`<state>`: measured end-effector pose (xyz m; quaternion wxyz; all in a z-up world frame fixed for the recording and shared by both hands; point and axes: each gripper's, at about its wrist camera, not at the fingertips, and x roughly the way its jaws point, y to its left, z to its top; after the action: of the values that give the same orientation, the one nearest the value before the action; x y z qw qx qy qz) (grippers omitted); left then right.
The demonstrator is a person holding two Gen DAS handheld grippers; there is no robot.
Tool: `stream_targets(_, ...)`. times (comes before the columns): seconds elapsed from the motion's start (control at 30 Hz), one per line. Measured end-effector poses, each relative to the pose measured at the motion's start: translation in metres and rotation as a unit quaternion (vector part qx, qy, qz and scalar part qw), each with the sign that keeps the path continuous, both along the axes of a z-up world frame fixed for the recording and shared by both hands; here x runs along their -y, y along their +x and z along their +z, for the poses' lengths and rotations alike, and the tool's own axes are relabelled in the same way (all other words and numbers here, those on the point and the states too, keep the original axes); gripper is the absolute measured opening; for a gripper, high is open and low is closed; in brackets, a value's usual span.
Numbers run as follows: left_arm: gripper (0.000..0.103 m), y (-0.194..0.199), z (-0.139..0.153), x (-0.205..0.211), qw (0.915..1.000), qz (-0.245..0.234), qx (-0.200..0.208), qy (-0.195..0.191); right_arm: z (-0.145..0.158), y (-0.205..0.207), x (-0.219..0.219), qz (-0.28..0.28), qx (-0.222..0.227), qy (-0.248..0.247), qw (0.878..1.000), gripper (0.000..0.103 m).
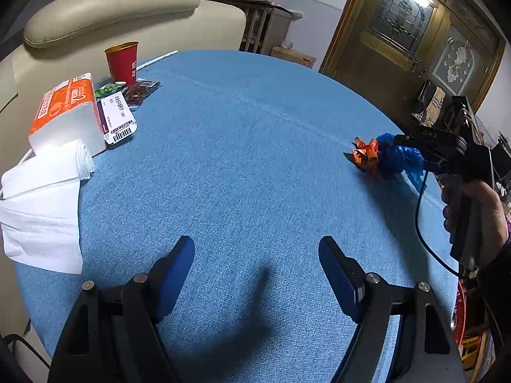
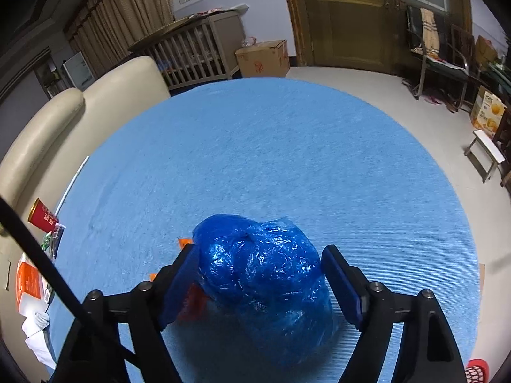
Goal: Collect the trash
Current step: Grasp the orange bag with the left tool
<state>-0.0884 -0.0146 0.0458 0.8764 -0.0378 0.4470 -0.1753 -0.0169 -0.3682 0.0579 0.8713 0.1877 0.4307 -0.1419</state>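
A crumpled blue plastic bag (image 2: 265,274) lies on the blue tablecloth (image 2: 287,159) between the fingers of my right gripper (image 2: 260,250). The left pad (image 2: 182,277) rests against the bag, while a narrow gap shows at the right pad (image 2: 341,284). A crumpled orange wrapper (image 2: 191,303) sits beside the bag on its left. The left wrist view shows the same bag (image 1: 392,156) and orange wrapper (image 1: 365,154) at the table's right edge, with the right gripper (image 1: 412,151) and a hand on them. My left gripper (image 1: 255,245) is open over bare cloth, holding nothing.
At the table's far left stand a red paper cup (image 1: 123,62), an orange tissue pack (image 1: 64,111), loose white tissues (image 1: 41,210), a labelled packet (image 1: 118,118) and a dark snack wrapper (image 1: 140,92). A cream sofa (image 1: 111,16) lies behind the table. The round table drops off close to the bag.
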Motion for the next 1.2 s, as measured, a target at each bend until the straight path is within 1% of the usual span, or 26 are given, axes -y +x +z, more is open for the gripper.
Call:
stream_targets(0.1,0.080,-0.003,0.002,0.001,1.0000,-0.001,0.002,0.000,-0.003,0.007,-0.005,0.014,-0.006,0.005,1.000,0.082)
stream_targets(0.17,0.080,-0.004,0.004,0.001,1.0000,-0.001,0.004,0.000,-0.010,0.011,-0.010,0.025,-0.021,0.007,0.999,0.081)
stream_targets(0.2,0.080,-0.004,0.004,0.001,1.0000,-0.001,0.005,0.001,-0.013,0.012,-0.012,0.031,-0.025,0.005,0.999,0.074)
stream_targets(0.23,0.080,-0.005,0.005,0.001,1.0000,0.000,0.006,0.004,-0.015,0.012,-0.013,0.034,-0.025,0.003,0.999,0.064)
stream_targets(0.33,0.080,-0.007,0.008,0.003,0.9999,0.001,0.010,0.008,-0.011,0.006,-0.015,0.039,-0.013,0.000,0.999,0.063)
stream_targets(0.4,0.080,-0.007,0.011,0.006,0.9999,0.001,0.013,0.009,-0.006,-0.001,-0.018,0.045,-0.005,-0.013,0.999,0.063)
stream_targets(0.53,0.080,-0.002,0.017,0.025,0.9995,-0.011,0.024,0.016,0.003,-0.027,-0.018,0.048,0.011,-0.038,0.998,0.063)
stream_targets(0.7,0.080,0.014,0.021,0.073,0.9975,-0.056,0.034,0.027,0.001,-0.063,-0.013,0.046,0.021,-0.045,0.998,0.063)
stream_targets(0.87,0.080,0.043,0.020,0.138,0.9936,-0.098,0.039,0.038,-0.005,-0.095,-0.015,0.053,0.032,-0.052,0.997,0.063)
stream_targets(1.03,0.080,0.078,0.019,0.190,0.9913,-0.108,0.055,0.051,-0.006,-0.115,-0.011,0.042,0.043,-0.035,0.998,0.063)
stream_targets(1.2,0.080,0.106,0.004,0.226,0.9898,-0.115,0.036,0.076,-0.009,-0.123,-0.008,0.040,0.045,-0.020,0.998,0.063)
